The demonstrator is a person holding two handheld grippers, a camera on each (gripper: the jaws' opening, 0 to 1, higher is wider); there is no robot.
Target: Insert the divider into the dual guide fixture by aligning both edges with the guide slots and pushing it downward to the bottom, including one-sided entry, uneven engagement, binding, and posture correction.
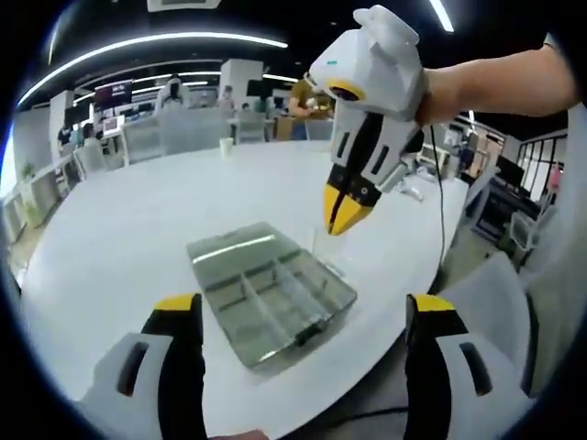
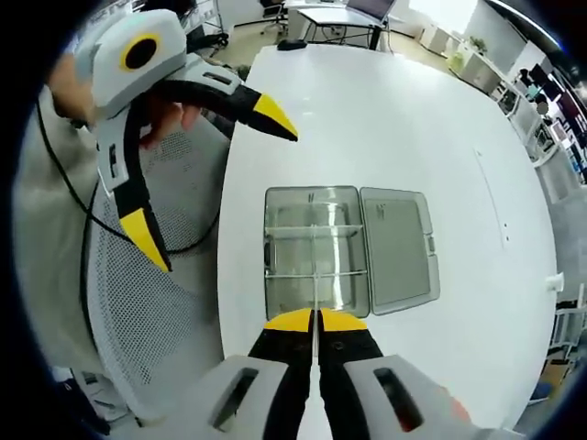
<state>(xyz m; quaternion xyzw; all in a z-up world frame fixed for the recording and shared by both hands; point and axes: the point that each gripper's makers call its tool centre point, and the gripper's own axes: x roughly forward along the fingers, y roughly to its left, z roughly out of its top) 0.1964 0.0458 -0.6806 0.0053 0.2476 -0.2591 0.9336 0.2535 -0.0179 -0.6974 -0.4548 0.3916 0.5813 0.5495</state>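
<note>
Divider [image 1: 320, 246], a thin clear sheet, hangs pinched in the right tool [image 1: 347, 213] above the open clear fixture box [image 1: 272, 291] on the white tabletop [image 1: 119, 229]. Left tool [image 1: 304, 316] spread wide, holding nothing. Right gripper view: right tool [image 2: 315, 320] closed on divider's edge [image 2: 315, 284] over box; left tool [image 2: 216, 174] agape at tabletop's side. No legible writing.

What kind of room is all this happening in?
Probably an open-plan office or lab. A large round white table holds a clear plastic compartment box with its lid open; behind it stand desks with monitors, people, and long ceiling strip lights. A grey mesh chair sits beside the table.
</note>
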